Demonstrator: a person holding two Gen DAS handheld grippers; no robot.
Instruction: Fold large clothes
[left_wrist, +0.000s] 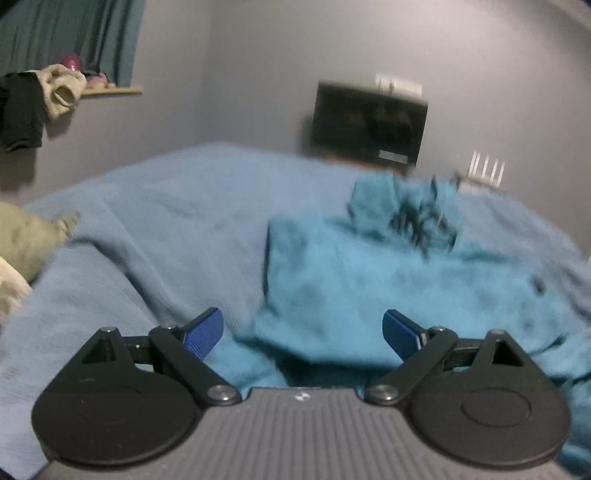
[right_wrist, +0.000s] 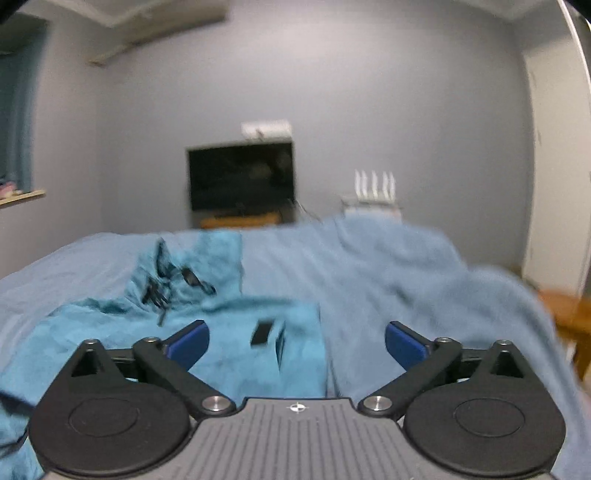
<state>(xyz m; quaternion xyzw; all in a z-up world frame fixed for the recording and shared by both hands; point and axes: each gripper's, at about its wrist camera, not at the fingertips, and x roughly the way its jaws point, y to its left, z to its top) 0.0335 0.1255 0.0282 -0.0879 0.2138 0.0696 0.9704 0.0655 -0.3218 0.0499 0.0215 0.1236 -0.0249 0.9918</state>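
Teal hoodie (right_wrist: 229, 332) flat on blue bedspread (right_wrist: 388, 273), hood toward far wall, both grippers (left_wrist: 303, 332) (right_wrist: 297, 343) wide, empty

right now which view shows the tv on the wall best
The right wrist view: the tv sits near centre, whole and fairly sharp. In the left wrist view the tv is up right, tilted and smeared by motion blur.
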